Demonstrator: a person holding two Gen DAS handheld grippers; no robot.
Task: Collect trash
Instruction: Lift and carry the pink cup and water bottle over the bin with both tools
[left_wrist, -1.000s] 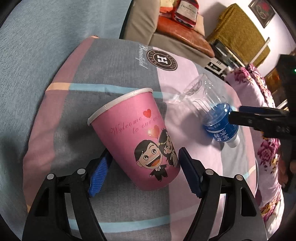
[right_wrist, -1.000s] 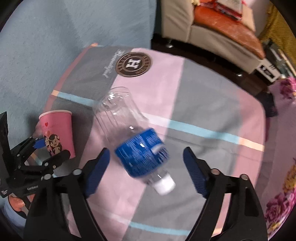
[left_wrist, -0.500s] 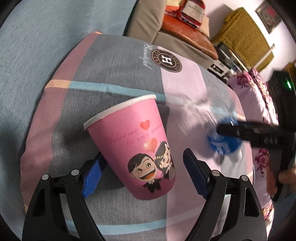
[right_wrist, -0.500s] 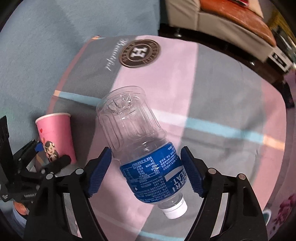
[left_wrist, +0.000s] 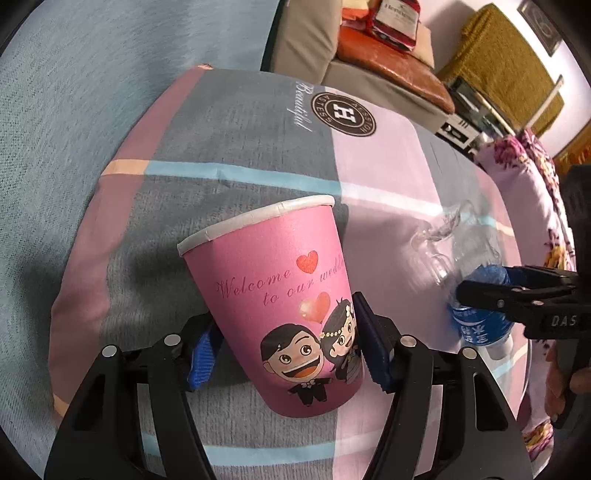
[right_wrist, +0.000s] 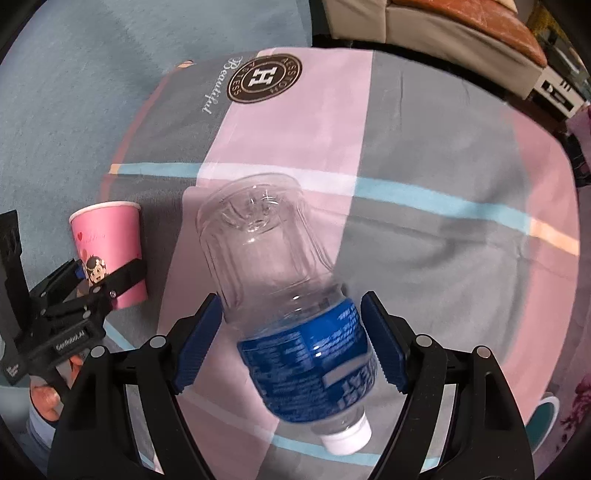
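Observation:
A pink paper cup (left_wrist: 280, 306) with a cartoon couple sits on a pink, grey and blue patchwork cushion (left_wrist: 236, 140). My left gripper (left_wrist: 284, 339) has its blue pads against both sides of the cup's lower part. The cup also shows in the right wrist view (right_wrist: 109, 247). A clear plastic bottle (right_wrist: 288, 295) with a blue label and white cap lies between the pads of my right gripper (right_wrist: 291, 343), which touch its label. In the left wrist view the bottle (left_wrist: 476, 295) is at the right, behind the right gripper (left_wrist: 517, 295).
The cushion lies on blue-grey fabric (left_wrist: 92, 92). A floral pink pillow (left_wrist: 532, 206) is at the right. Behind stand a beige sofa with an orange cushion (left_wrist: 384, 59), a red box (left_wrist: 395, 14) and a white low table (right_wrist: 557, 92).
Both grippers have narrowed: the left pads now press the cup and the right pads now touch the bottle's label. The right gripper moved forward around the bottle.

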